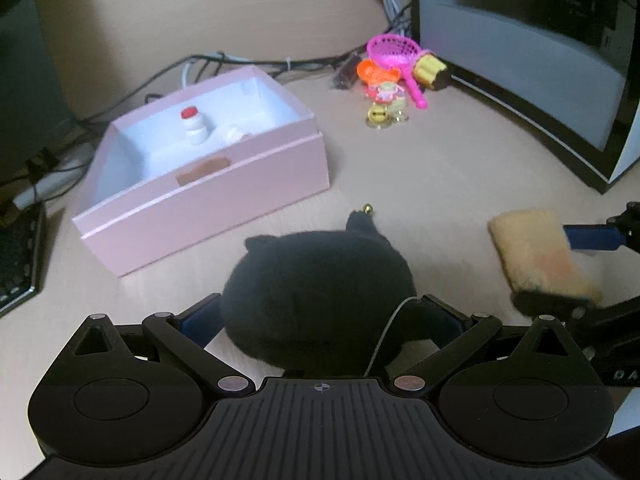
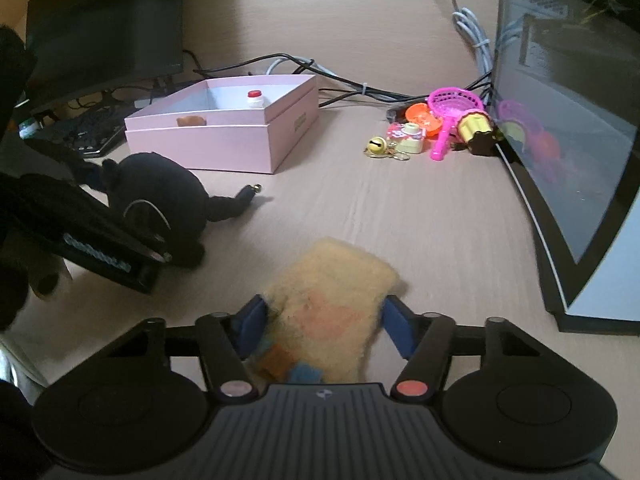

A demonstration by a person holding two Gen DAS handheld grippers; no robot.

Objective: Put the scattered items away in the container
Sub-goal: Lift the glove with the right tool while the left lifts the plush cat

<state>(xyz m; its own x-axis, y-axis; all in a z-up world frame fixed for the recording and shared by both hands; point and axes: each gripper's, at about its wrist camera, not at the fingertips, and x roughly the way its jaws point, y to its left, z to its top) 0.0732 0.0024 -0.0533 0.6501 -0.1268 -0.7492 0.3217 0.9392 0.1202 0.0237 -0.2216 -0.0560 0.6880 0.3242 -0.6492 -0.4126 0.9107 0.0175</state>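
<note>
Black plush cat [image 1: 320, 292] sat clamped in the left hand-held gripper [image 1: 320, 320] and the yellow fuzzy pouch [image 2: 332, 304] in the right hand-held gripper [image 2: 326, 328], both on the surface just short of the pink box [image 1: 208, 184], presumably so both could go in together.

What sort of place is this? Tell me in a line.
Probably a home or office computer desk: a keyboard and a dark monitor stand at one side, a tangle of cables runs along the back, and a computer case with a glass panel stands at the other.
</note>
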